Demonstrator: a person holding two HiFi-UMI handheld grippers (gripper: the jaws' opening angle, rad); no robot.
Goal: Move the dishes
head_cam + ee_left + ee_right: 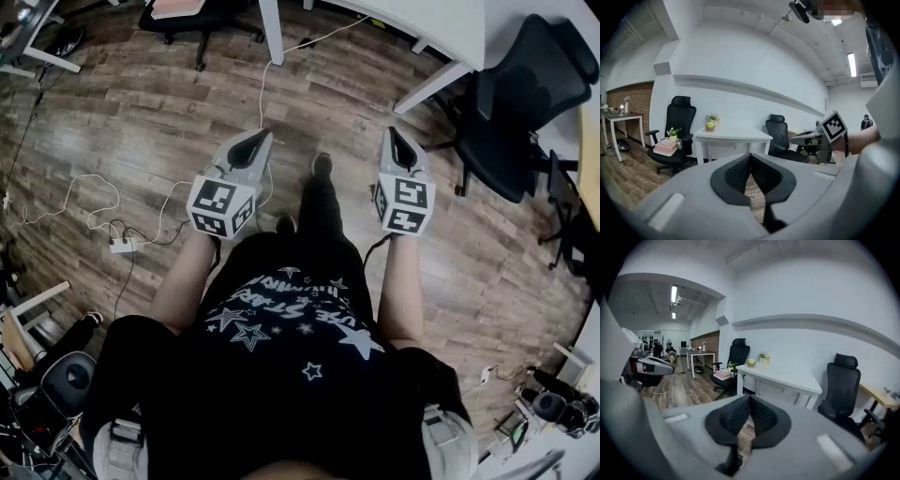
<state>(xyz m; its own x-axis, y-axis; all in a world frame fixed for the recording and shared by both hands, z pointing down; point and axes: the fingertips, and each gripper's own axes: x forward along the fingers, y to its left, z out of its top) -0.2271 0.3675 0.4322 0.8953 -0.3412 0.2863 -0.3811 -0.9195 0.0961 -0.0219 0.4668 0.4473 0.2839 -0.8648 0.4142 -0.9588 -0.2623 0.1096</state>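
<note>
Nothing grasped yet: my grey left gripper (257, 142) and right gripper (390, 137) sit clenched empty, so next I'd approach the white table (787, 376) mid-frame.

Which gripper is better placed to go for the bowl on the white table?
Left, probably. Both grippers are shut and empty, short of the white table, but the bowl sits toward its left end, ahead of the left gripper and farther from the right gripper.

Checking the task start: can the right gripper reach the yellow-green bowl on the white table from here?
Probably not yet. The right gripper, jaws shut and empty, hangs over the floor; the bowl sits on the white table well ahead. Nothing blocks the way.
</note>
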